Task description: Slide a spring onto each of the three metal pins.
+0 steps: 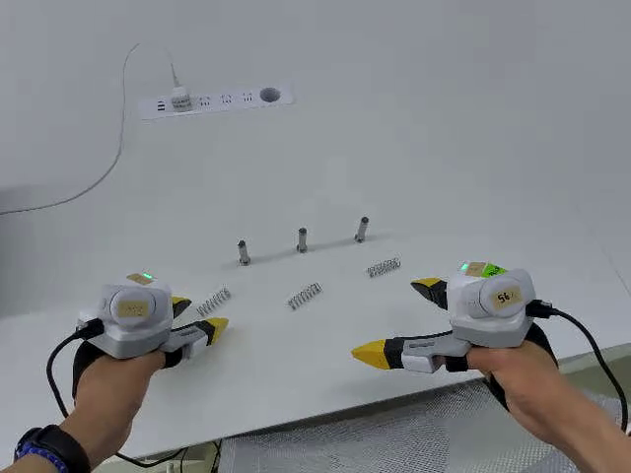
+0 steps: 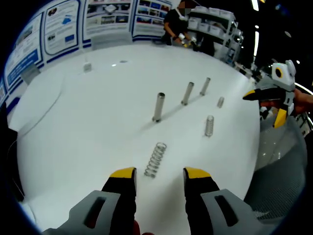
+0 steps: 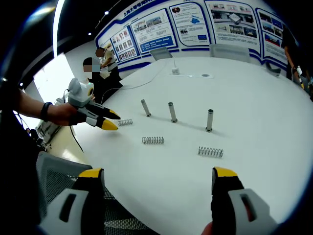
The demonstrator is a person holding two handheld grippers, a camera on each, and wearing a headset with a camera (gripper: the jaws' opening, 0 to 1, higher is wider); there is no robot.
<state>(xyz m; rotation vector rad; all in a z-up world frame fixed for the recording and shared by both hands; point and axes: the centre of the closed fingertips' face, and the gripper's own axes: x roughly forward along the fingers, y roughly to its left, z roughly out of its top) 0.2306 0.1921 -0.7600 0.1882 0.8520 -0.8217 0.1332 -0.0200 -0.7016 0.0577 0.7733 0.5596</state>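
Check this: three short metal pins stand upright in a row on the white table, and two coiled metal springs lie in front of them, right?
Not two: the head view shows three coiled metal springs, left, middle, right, lying in front of the three short metal pins, upright in a row on the white table.

On top of the right tool (image 1: pixel 398 319), a round tan sticker (image 1: pixel 507 296) with a handwritten mark, seemingly "56"; second character unsure. On the left tool (image 1: pixel 200 312), a like tan patch (image 1: pixel 131 307), nothing legible on it. On the wall, blue-edged posters (image 3: pixel 190 19) with headings and blocks of print, too small and blurred to read in either gripper view. On the power strip (image 1: pixel 212 101), nothing readable either.
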